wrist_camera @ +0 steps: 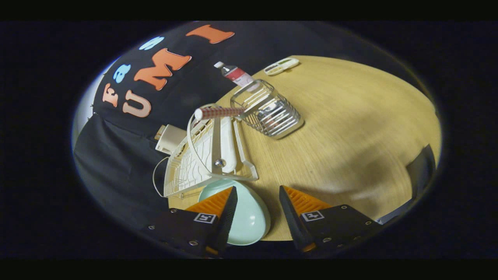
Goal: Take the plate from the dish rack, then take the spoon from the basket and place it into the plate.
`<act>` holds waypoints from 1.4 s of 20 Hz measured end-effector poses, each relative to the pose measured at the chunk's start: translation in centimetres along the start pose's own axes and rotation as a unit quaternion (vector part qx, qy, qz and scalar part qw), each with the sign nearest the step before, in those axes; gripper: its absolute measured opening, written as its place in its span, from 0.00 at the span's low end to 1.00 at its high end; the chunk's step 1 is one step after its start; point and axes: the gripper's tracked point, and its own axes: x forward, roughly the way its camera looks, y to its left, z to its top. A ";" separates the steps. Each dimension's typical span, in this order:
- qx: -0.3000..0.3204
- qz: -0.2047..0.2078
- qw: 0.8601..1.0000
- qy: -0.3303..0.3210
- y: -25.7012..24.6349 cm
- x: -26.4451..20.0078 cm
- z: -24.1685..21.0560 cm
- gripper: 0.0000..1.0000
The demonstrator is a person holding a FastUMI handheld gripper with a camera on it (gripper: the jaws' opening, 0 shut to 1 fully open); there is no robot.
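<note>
The wooden tabletop (350, 128) spreads wide beyond the gripper, pale and bare over most of its right half. At about eleven o'clock from the gripper stands the white dish rack (202, 155), tilted in this view, with a red-and-white patterned handle (220, 112) sticking out near its top. Just beyond the rack, at roughly twelve o'clock, sits the wire basket (268, 111); something metallic lies inside it, too blurred to name. The pale green plate (251, 216) lies on the tabletop at the near foot of the rack, just beside the left finger and partly behind it. The gripper (256, 194) is released: its fingers stand apart and press on nothing, with the plate's right part showing in the gap between them. Farther off, past the basket at twelve o'clock, a plastic bottle (235, 74) with a red label stands by the booth wall, and a small pale device (281, 65) lies at one o'clock.
</note>
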 end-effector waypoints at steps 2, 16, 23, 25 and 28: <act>-0.054 -0.010 0.997 -0.055 0.7 -0.9 3.0 0.70; -0.278 -0.093 0.935 -0.201 2.4 1.2 11.4 0.60; -0.297 -0.123 0.924 -0.206 1.4 0.5 12.4 0.19; -0.291 -0.116 0.928 -0.202 1.7 0.1 12.7 0.13; -0.298 -0.131 0.921 -0.213 1.5 -1.0 14.4 0.12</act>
